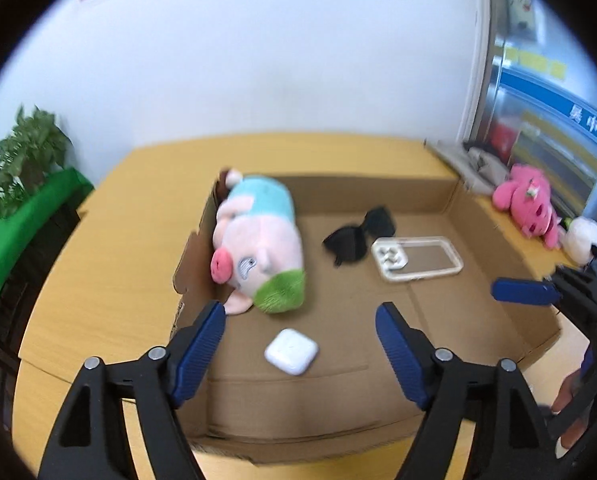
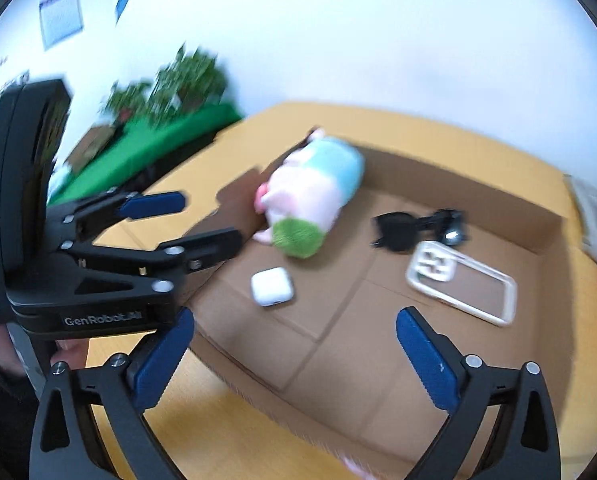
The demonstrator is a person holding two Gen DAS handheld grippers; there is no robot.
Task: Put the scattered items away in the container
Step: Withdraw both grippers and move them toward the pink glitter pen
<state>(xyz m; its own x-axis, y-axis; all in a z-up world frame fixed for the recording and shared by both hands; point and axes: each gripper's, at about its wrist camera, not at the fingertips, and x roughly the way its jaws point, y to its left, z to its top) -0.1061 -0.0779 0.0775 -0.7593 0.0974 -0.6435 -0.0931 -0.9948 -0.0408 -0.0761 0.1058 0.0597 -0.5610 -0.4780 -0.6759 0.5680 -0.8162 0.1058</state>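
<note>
Blue-padded left claw spread wide, nothing between its pads, hanging over the near part of a shallow cardboard box. Right claw likewise spread wide and empty above the box's near edge. No earlier view to compare.

Box sits on a yellow-topped desk. 4 items lie inside it:
- white earbud case, near, between the left claw's pads in view but lying on the box floor
- plush pig, pink with blue and green patches, against the left wall
- black sunglasses, centre-far
- clear phone case, just right of the sunglasses, touching or nearly so

Outside the box, far right on the desk: pink plush toy, a white plush beside it. Green-covered surface with potted plants at far left. Views blurred.
</note>
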